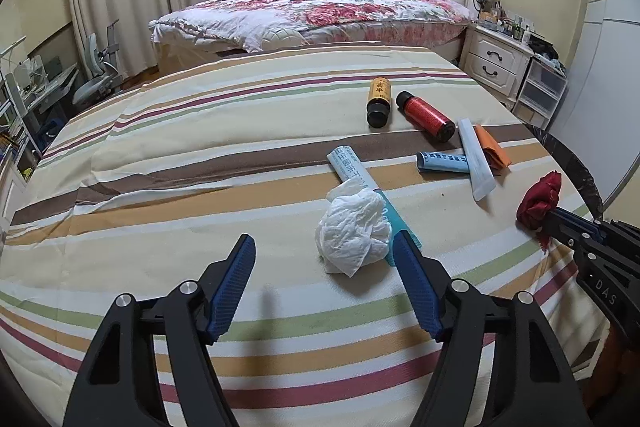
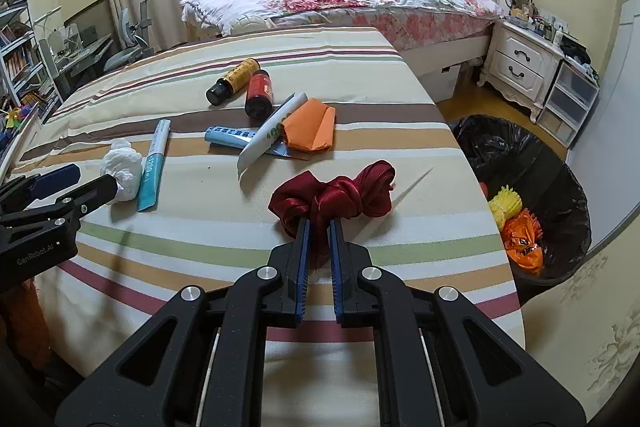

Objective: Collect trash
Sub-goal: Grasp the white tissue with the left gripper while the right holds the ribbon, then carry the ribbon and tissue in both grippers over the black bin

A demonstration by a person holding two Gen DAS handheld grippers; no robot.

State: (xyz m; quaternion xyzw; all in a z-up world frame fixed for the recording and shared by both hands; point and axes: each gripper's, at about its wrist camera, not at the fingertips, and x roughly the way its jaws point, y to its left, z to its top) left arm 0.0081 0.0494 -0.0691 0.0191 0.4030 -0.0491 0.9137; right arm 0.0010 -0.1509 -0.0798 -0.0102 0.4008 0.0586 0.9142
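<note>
My right gripper [image 2: 319,223] is shut on a crumpled dark red ribbon [image 2: 340,197] just above the striped table; the ribbon also shows in the left wrist view [image 1: 539,201]. My left gripper [image 1: 326,247] is open, its right finger beside a crumpled white tissue [image 1: 354,233], which also shows in the right wrist view [image 2: 122,167]. A teal and white tube [image 2: 154,165] lies next to the tissue. A black-lined trash bin [image 2: 536,195] stands to the right of the table, holding yellow and orange waste.
On the striped tablecloth [image 1: 180,187] lie an amber bottle [image 1: 378,103], a red bottle [image 1: 426,115], a blue tube [image 1: 442,161], a white tube [image 1: 476,159] and orange folded paper [image 2: 310,127]. A bed [image 1: 320,11] and nightstand [image 1: 496,63] stand behind.
</note>
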